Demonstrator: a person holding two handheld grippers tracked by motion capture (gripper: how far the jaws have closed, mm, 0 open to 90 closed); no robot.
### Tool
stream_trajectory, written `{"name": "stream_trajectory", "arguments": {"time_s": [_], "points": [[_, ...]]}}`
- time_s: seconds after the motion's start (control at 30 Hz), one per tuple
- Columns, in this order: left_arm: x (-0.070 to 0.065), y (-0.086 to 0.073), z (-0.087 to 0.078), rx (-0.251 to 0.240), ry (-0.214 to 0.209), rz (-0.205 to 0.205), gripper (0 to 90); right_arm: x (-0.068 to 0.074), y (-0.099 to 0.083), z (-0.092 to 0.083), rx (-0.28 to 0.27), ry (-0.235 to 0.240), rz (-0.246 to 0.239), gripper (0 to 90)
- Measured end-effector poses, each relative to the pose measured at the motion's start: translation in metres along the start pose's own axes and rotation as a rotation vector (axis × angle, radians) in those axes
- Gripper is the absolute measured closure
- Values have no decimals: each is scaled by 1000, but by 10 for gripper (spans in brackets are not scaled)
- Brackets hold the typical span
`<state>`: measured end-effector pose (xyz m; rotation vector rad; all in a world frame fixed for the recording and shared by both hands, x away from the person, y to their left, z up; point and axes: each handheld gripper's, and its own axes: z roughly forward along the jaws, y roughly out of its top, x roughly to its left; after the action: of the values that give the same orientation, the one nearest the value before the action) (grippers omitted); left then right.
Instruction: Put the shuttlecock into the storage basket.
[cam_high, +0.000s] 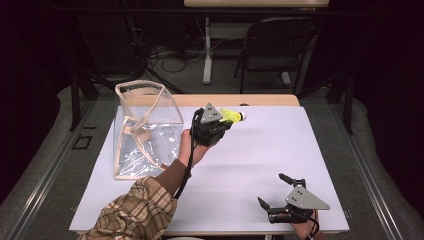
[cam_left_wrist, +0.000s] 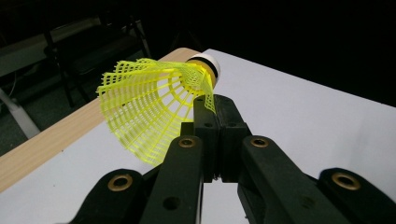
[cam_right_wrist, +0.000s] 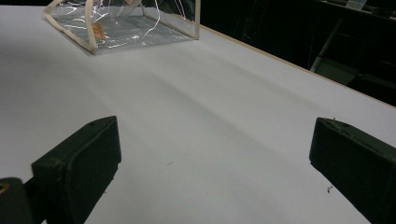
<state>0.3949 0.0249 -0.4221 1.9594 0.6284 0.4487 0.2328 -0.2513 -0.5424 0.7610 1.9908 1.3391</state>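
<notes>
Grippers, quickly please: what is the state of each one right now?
Left gripper: closed on the edge of the yellow shuttlecock skirt, held above the table.
Right gripper: open, holding nothing, over the white table.

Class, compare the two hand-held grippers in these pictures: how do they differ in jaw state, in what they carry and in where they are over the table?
The left gripper has its jaws shut on a yellow shuttlecock; the right gripper has its jaws wide apart, nothing between them. The left gripper is beside the clear bag near the table's far edge; the right gripper sits by the near edge. Both are black with a grey three-cornered plate.
</notes>
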Motion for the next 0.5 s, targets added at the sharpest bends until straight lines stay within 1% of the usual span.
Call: {"name": "stream_trajectory", "arguments": {"time_s": [0.2,0.4,0.5], "points": [[0,7,-1,-4,-1,12,895,-1,-1,1,-1,3,2,16],[0,10,-1,-2,2,19,894,-1,0,1,-3,3,0,16],[1,12,-1,-5,2,17,895,-1,0,2,-3,6,1,16]]}}
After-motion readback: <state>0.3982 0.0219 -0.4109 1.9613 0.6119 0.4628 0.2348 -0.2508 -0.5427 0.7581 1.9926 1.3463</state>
